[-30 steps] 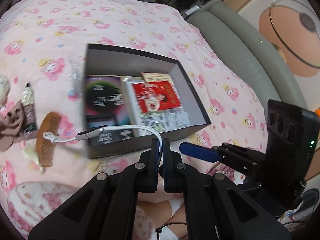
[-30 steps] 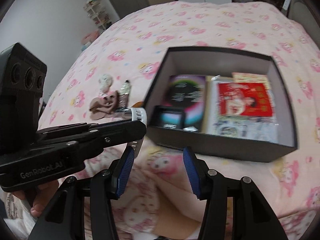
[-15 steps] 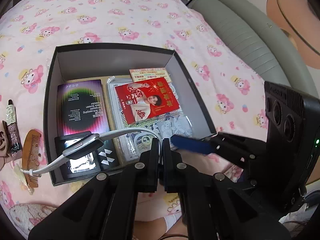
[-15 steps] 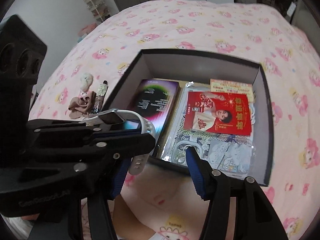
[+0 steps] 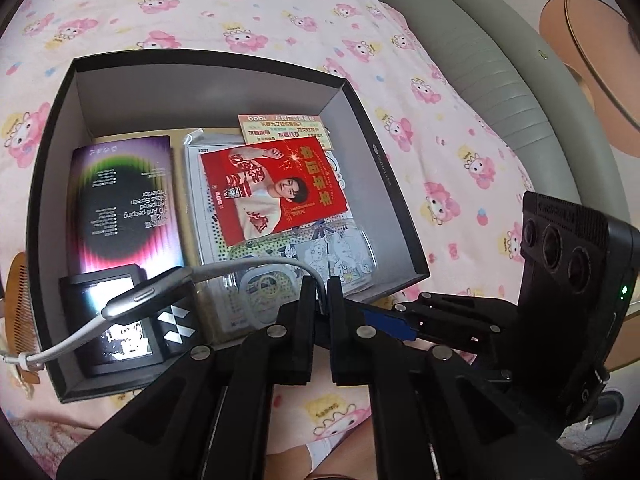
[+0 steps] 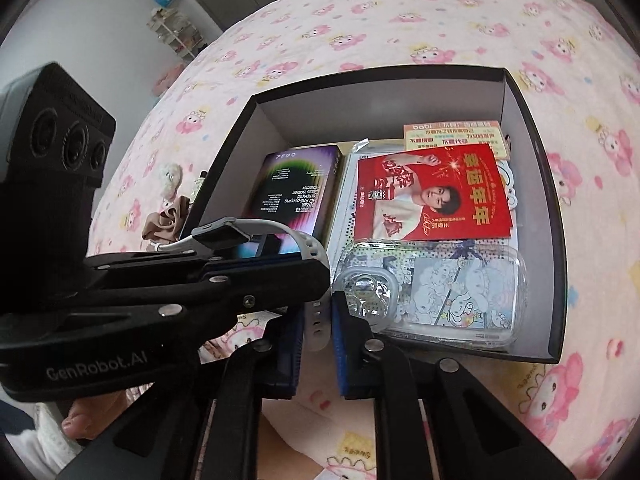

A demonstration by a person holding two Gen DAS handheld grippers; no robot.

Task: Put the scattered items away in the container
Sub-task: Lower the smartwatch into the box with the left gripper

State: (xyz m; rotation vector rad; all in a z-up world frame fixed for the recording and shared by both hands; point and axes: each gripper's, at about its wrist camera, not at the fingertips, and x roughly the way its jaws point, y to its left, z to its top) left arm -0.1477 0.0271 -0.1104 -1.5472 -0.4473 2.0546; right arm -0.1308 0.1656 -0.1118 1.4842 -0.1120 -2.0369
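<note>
Smartwatch [image 5: 148,294] hangs over the near left corner of the black box [image 5: 384,184] on the bed [image 5: 280,12]. Left claw [image 5: 318,300] clenched on one white strap. Right claw [image 6: 318,320] closed in on the other strap end; pads look touching it, firm grip uncertain. Watch likely light; straps soft and floppy, metal case stiff, glass face scratchable. Best hold: strap close to the case, so it swings less. Box already carries a screen-protector pack [image 5: 128,204], red card [image 5: 276,190], clear phone case [image 6: 432,296]. Wooden comb [image 5: 18,280] lies outside, left.
</note>
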